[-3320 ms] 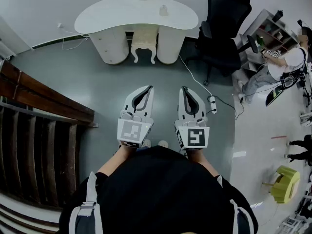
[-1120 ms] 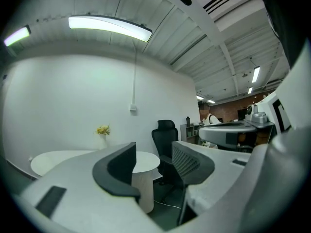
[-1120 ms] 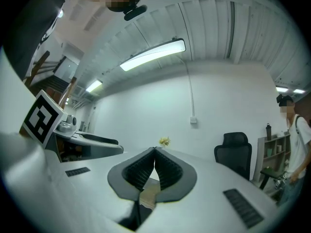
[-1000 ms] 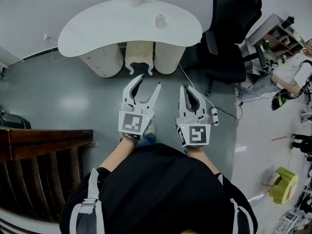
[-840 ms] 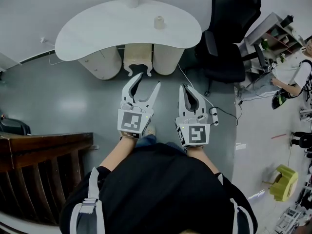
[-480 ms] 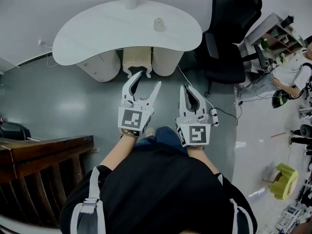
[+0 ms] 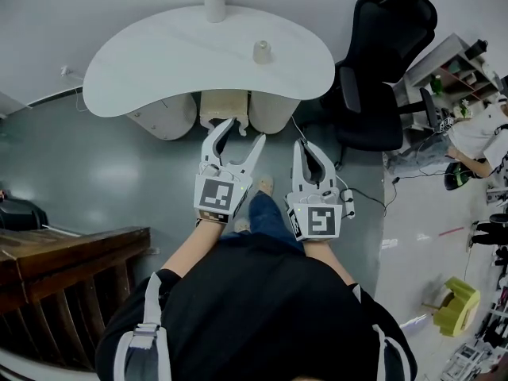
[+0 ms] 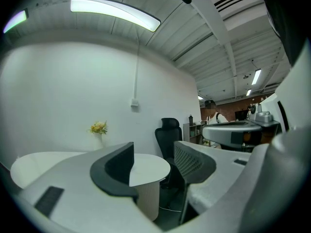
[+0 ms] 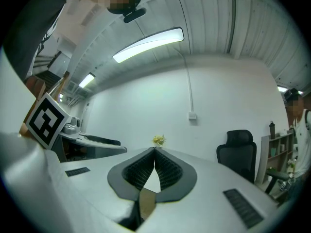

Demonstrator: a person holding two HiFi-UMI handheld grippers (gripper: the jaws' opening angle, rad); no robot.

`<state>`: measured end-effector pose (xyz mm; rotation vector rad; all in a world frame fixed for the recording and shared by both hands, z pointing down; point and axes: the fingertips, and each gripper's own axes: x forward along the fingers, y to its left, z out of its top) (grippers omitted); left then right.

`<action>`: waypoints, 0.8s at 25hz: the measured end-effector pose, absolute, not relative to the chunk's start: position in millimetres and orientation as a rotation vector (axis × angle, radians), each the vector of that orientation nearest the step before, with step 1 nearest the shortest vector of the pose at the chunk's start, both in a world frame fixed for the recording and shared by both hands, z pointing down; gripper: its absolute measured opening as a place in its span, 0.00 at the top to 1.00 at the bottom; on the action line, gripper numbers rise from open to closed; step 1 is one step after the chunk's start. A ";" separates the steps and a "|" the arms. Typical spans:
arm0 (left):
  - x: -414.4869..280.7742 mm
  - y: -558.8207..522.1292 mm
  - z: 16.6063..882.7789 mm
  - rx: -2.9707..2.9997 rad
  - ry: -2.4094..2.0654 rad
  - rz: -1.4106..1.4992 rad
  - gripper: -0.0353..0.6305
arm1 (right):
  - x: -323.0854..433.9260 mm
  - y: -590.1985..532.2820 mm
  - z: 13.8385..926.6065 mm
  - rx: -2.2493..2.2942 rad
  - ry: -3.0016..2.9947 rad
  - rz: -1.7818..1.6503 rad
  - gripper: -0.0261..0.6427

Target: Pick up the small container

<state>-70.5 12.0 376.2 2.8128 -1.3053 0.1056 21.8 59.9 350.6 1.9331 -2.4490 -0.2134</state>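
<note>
The small container [image 7: 261, 51], a pale cup-like pot, stands on the white kidney-shaped table [image 7: 159, 62] in the head view, right of centre. My left gripper [image 7: 244, 131] is held in the air short of the table's near edge, open, with nothing between its fingers. My right gripper [image 7: 302, 144] is beside it, shut and empty. In the left gripper view the left gripper [image 8: 153, 147] frames the table's end [image 8: 148, 165]. The right gripper [image 9: 154, 150] shows its pads pressed together. The container is hidden in both gripper views.
A white vase with yellow flowers [image 7: 214, 0] stands at the table's back edge. A black office chair [image 7: 385, 62] is right of the table, with a cable and power strip [image 7: 346, 202] on the floor. A wooden railing [image 7: 63, 252] is at left. A person [image 7: 476, 133] is far right.
The person has stepped towards the table, which now sits lower and closer to the grippers. A leg has swung forward between the grippers. The left jaws, shut in the oldest frame, stand open.
</note>
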 end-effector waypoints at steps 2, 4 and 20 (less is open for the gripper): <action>-66.6 -5.3 378.0 2.810 -1.305 0.114 0.57 | 24.9 40.1 351.5 1.925 -2.457 -0.208 0.93; -62.5 -23.8 378.4 2.807 -1.310 0.112 0.57 | 28.0 19.8 351.2 1.914 -2.467 -0.208 0.93; -14.7 -150.1 378.1 2.756 -1.402 0.099 0.57 | 76.2 -118.4 358.0 1.790 -2.544 -0.170 0.93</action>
